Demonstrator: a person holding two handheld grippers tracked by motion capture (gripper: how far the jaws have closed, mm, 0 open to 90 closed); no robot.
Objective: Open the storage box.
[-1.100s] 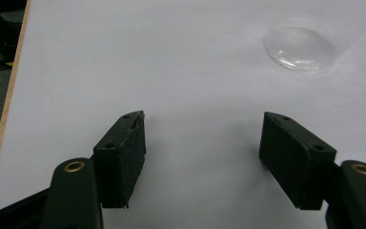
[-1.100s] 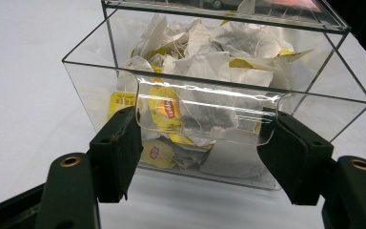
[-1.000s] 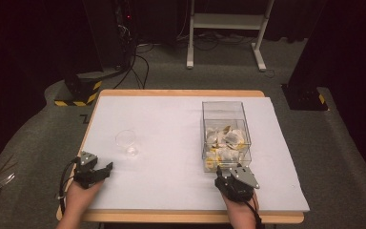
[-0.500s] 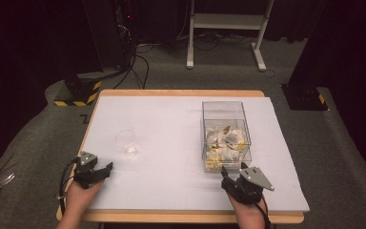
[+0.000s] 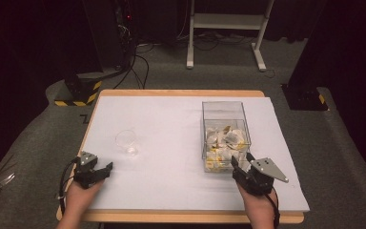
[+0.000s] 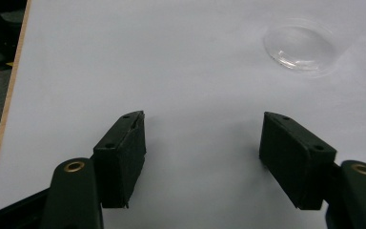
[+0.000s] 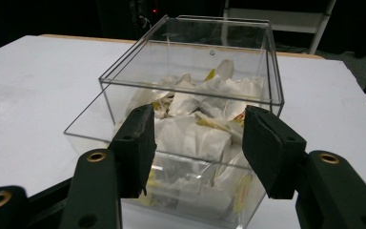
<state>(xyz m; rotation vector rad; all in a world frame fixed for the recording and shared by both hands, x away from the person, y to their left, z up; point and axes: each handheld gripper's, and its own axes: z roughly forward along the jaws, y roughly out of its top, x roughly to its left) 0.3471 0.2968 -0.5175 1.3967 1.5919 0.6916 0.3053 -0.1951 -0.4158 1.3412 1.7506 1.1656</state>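
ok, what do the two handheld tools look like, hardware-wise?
Both are black. The left tool trails a black cable and has a small grey plate on top; the right tool carries a larger grey three-cornered plate with dark holes. Thick black pads, brass-coloured rivets.

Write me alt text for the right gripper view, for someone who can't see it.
The right gripper points its two black jaws, set apart with nothing clamped, at a clear plastic box filled with white paper packets. The box stands open-topped on a white table against a dark background.
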